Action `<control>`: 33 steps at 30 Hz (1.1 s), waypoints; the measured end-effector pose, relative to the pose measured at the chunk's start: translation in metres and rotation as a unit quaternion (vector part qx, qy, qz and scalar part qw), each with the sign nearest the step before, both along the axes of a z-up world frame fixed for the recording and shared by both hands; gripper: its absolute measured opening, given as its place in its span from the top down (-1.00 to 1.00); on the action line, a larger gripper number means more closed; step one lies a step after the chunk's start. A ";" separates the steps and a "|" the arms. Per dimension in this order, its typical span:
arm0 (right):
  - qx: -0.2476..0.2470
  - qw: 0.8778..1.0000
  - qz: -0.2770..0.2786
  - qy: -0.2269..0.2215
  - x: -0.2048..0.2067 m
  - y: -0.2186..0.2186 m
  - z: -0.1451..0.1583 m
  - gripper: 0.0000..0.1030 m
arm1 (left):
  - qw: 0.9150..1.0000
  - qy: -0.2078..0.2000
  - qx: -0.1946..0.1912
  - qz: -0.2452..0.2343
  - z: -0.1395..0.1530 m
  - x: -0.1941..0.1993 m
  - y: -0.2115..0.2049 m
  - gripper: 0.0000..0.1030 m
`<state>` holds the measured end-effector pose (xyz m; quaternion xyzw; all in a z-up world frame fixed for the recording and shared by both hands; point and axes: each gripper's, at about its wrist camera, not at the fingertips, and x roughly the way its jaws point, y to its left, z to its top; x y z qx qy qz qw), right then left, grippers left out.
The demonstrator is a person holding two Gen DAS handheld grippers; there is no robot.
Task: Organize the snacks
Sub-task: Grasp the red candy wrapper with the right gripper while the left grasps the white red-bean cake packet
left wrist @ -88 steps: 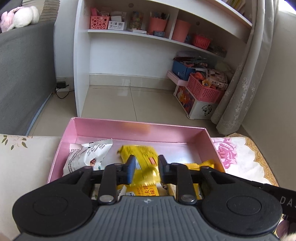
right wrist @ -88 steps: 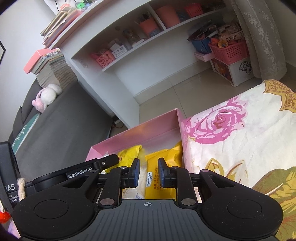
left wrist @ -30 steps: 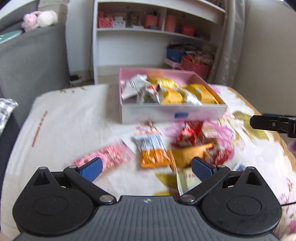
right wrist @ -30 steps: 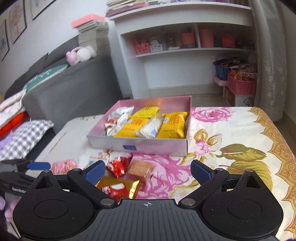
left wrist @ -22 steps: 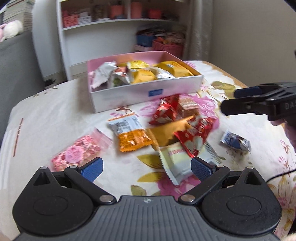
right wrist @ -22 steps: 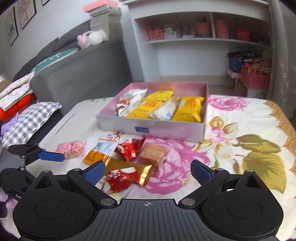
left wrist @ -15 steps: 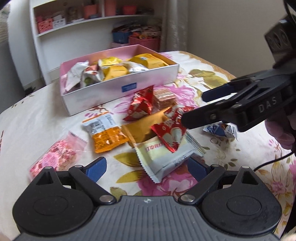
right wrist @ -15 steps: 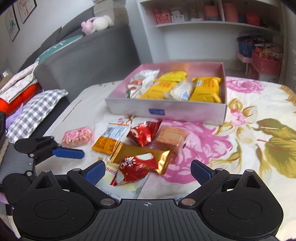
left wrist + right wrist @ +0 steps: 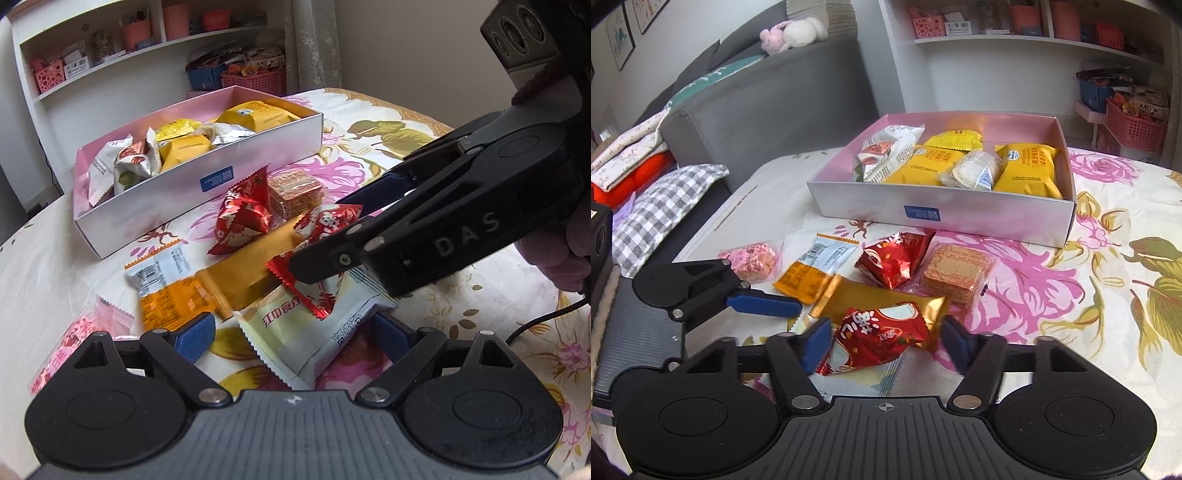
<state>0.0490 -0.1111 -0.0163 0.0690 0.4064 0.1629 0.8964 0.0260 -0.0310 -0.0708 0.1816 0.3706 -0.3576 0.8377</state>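
Right wrist view: right gripper (image 9: 884, 341) spread wide, blue ribbed pads flanking crinkly red foil packet (image 9: 875, 338), not gripping. Packet lies on flat gold wrapper (image 9: 886, 295) and pale pouch (image 9: 306, 328). Left gripper (image 9: 295, 332) also released, straddling pouch. Pink cardboard box (image 9: 960, 212) beyond, holding yellow packs. Floral cloth (image 9: 1108, 277) underneath.
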 end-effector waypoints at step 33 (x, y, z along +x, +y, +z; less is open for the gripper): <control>0.020 0.997 -0.068 0.032 0.006 -0.057 0.007 -0.24 | 1.000 0.008 -0.003 0.009 0.005 -0.020 0.020 -0.31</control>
